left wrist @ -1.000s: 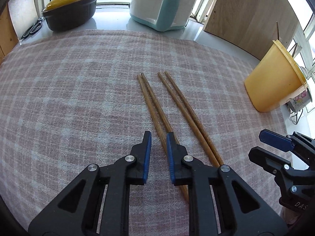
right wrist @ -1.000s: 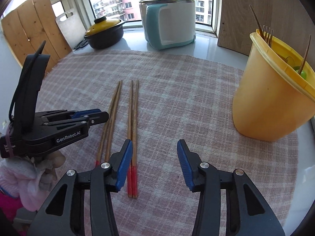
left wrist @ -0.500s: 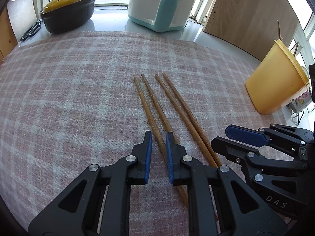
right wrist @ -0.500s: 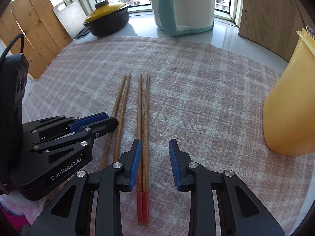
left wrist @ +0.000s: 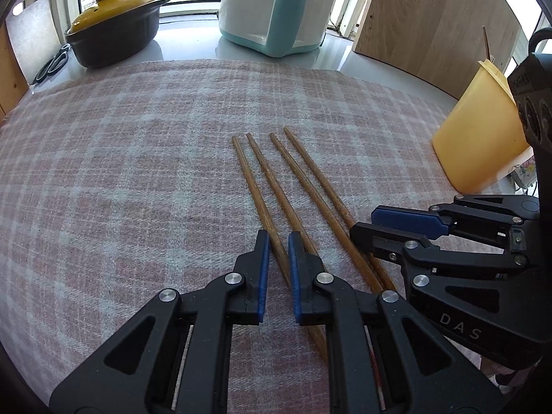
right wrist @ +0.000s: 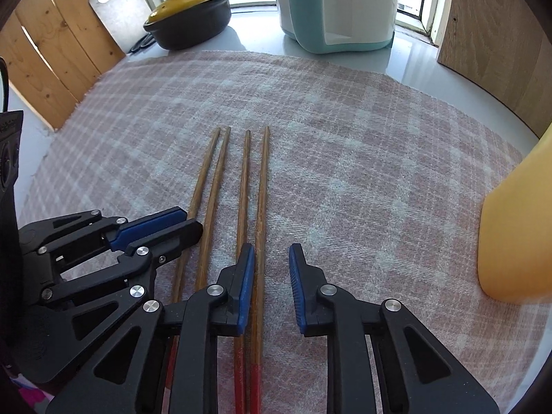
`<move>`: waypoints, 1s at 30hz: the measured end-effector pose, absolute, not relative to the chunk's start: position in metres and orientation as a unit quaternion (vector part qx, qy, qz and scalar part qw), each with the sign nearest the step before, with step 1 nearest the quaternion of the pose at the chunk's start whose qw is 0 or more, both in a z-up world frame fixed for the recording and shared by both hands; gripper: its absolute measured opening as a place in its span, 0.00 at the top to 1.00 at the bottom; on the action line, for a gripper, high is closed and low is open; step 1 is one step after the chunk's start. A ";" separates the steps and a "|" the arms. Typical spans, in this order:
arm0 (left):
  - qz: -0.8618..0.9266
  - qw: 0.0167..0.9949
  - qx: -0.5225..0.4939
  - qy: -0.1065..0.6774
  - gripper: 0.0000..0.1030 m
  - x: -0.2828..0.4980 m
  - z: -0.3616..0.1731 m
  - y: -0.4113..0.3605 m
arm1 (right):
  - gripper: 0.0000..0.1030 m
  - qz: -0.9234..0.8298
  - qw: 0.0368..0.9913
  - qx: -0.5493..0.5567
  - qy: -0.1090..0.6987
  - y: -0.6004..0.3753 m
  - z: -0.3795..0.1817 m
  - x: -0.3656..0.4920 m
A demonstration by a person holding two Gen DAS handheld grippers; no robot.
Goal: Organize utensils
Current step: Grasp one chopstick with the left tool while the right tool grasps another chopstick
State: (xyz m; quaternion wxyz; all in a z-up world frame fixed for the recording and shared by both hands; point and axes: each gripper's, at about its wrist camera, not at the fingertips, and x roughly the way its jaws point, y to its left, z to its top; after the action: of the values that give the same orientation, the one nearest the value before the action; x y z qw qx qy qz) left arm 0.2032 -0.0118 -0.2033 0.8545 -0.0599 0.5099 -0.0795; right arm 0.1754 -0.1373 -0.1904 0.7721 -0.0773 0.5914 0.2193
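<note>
Four wooden chopsticks lie side by side on a pink-and-white checked cloth (left wrist: 120, 172) that covers the surface, their thin tips pointing toward the window and their red-painted butt ends toward the cameras. They form two pairs: the left pair (left wrist: 272, 203) and the right pair (left wrist: 317, 189), with a narrow gap between the pairs.

The left tool (left wrist: 276, 238) points steeply down over the left pair. Its blue-padded jaws stand only narrowly apart, with one chopstick of that pair passing between them; the other stick runs under the right-hand finger. Whether the pads press on the stick cannot be told.

The right tool (right wrist: 270, 252) points steeply down over the right pair (right wrist: 253, 207). Its jaws have just been closing and remain visibly apart. The outer stick of the pair lies just inside the left-hand pad, while the inner stick runs beneath that finger; the right-hand pad touches neither.

In the left wrist view the right tool appears beside the right pair; in the right wrist view the left tool (right wrist: 179, 222) appears over the left pair (right wrist: 210, 186).

A yellow tub (left wrist: 479, 138) stands at the cloth's right edge, well apart from the chopsticks. Beyond the cloth stand a dark casserole with a yellow lid (left wrist: 114, 34) and a white-and-teal appliance (left wrist: 272, 7).
</note>
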 end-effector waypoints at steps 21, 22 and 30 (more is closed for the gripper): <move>-0.075 0.846 -0.073 0.523 0.90 0.213 -0.207 -0.004 | 0.95 0.219 0.745 -0.130 0.617 -0.133 -0.193 0.187; -0.073 0.846 -0.073 0.524 0.90 0.214 -0.207 -0.004 | 0.95 0.217 0.744 -0.131 0.618 -0.131 -0.193 0.187; -0.067 0.839 -0.108 0.529 0.94 0.218 -0.208 0.003 | 0.95 0.215 0.748 -0.126 0.614 -0.129 -0.193 0.188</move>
State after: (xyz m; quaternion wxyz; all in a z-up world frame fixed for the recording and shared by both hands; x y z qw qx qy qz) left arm 0.2175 0.0028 -0.2078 0.8391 -0.1079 0.5289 -0.0674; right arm 0.1884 -0.1292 -0.1931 0.7485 -0.1264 0.6143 0.2154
